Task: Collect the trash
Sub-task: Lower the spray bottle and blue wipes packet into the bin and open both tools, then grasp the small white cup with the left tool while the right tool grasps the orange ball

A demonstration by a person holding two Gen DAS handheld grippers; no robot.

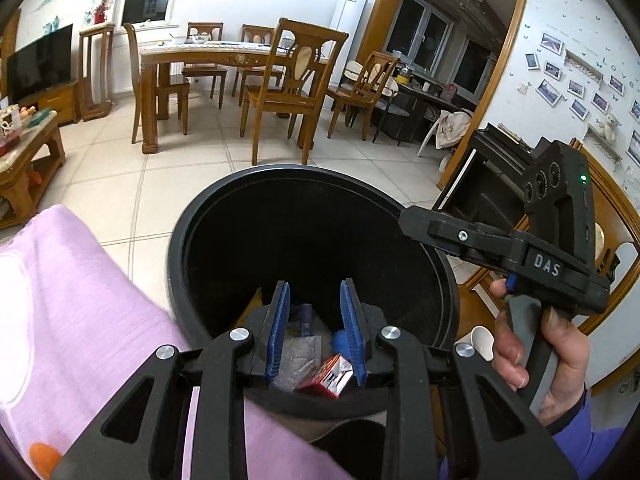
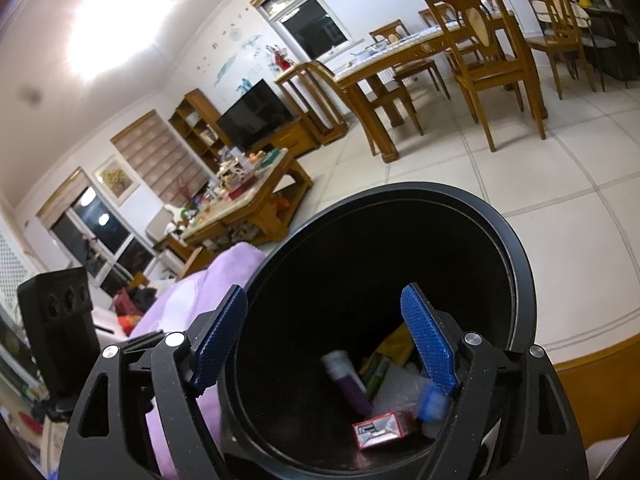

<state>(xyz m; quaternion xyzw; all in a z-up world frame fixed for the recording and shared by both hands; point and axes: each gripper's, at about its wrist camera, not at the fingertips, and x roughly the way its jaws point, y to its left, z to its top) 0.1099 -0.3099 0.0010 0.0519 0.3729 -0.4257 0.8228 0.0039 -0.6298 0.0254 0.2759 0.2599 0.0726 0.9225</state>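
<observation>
Tiled floor [image 1: 120, 168] with wooden dining table [image 1: 208, 54] and chairs [image 1: 292, 92] in the background. Lilac blanket [image 1: 72, 304] just beside the bin, on its left. Round black trash bin [image 1: 184, 240], upright, mouth open, filling the centre of both views. Right gripper [image 2: 332, 344] above the bin mouth, blue pads [image 2: 430, 344] wide apart, nothing between them; body gripped by a hand [image 1: 548, 356] at the bin's right rim. Left gripper [image 1: 314, 328] over the near rim, pads [image 1: 278, 328] narrowly apart, clamped on nothing. Trash on the bin bottom: crumpled clear plastic wrap [image 2: 396, 388], purple tube [image 2: 348, 380], red-and-white carton [image 2: 380, 428], yellow wrapper [image 2: 394, 344], small blue piece [image 2: 432, 400], blurred.
</observation>
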